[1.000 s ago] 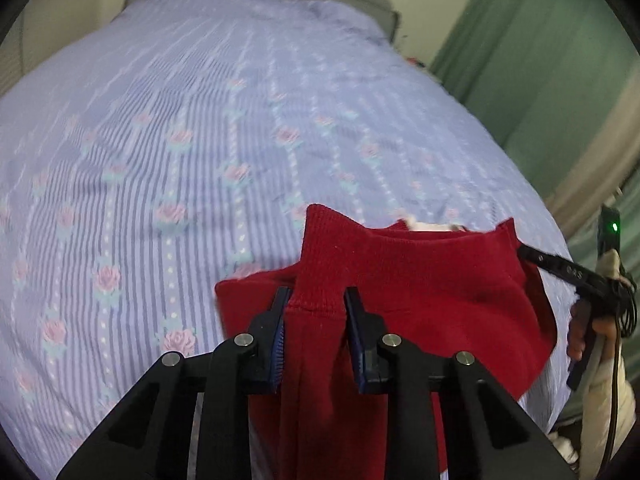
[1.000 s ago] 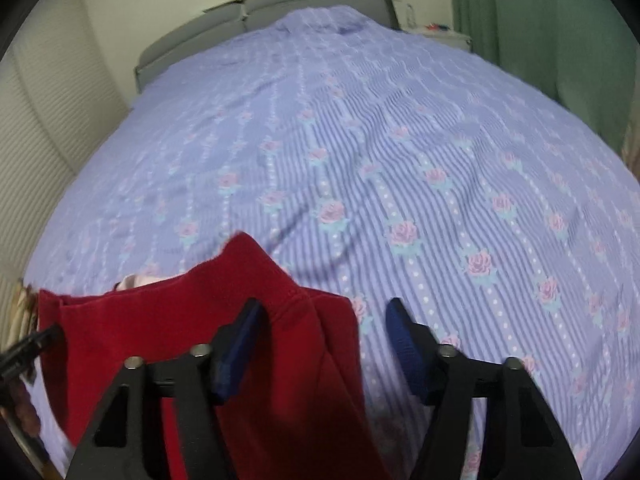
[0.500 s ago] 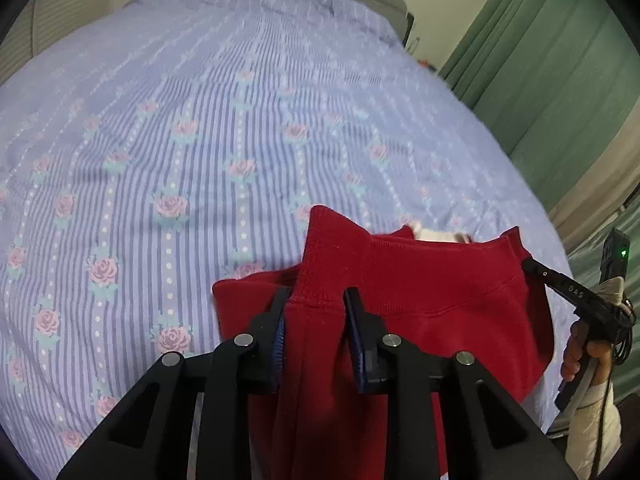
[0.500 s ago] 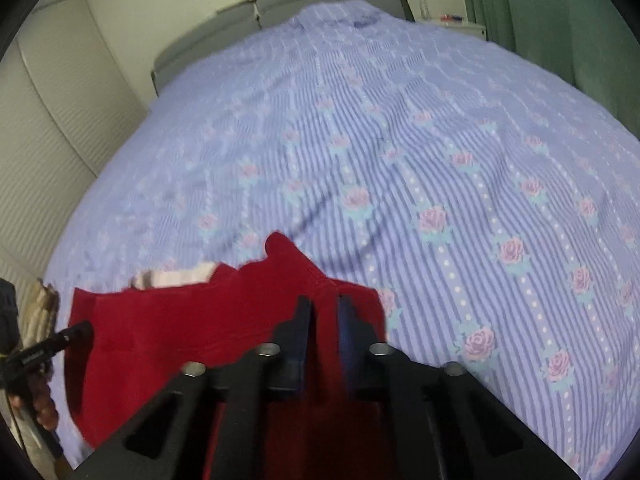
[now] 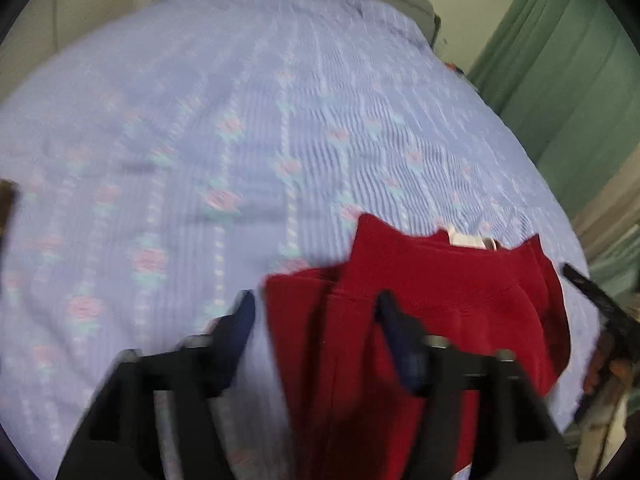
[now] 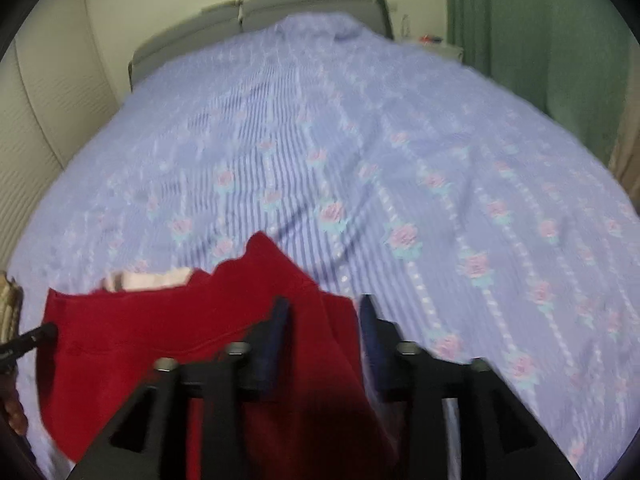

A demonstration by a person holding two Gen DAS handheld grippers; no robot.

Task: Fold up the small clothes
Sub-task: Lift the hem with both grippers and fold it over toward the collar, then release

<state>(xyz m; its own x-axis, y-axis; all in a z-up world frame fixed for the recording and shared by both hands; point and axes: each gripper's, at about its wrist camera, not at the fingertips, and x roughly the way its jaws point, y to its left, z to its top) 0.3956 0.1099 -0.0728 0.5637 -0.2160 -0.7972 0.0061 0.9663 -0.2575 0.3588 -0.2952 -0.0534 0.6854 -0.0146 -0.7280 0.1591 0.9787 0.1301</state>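
A red knit garment (image 5: 440, 288) lies at the near edge of the bed, with a ribbed band sticking up at each top corner. A pale pink piece (image 5: 468, 240) peeks out behind it. My left gripper (image 5: 318, 320) straddles the left corner; its jaws are opening, the red cloth still between them but not pinched. In the right wrist view the same red garment (image 6: 160, 332) fills the lower left, with the pink piece (image 6: 148, 280) behind it. My right gripper (image 6: 324, 320) straddles the right corner, its jaws also opening around the cloth. Both views are blurred.
The lilac striped bedspread (image 5: 240, 120) with rose print stretches back to a grey headboard (image 6: 300, 4). Green curtains (image 5: 560, 80) hang on the right, and a pale panelled wall (image 6: 40, 140) stands on the left. A hand (image 5: 600, 368) shows at the right edge.
The left jaws, shut on the red band until half a second ago, have parted. The right jaws closed on the other corner, then parted again. The garment stays on the bed.
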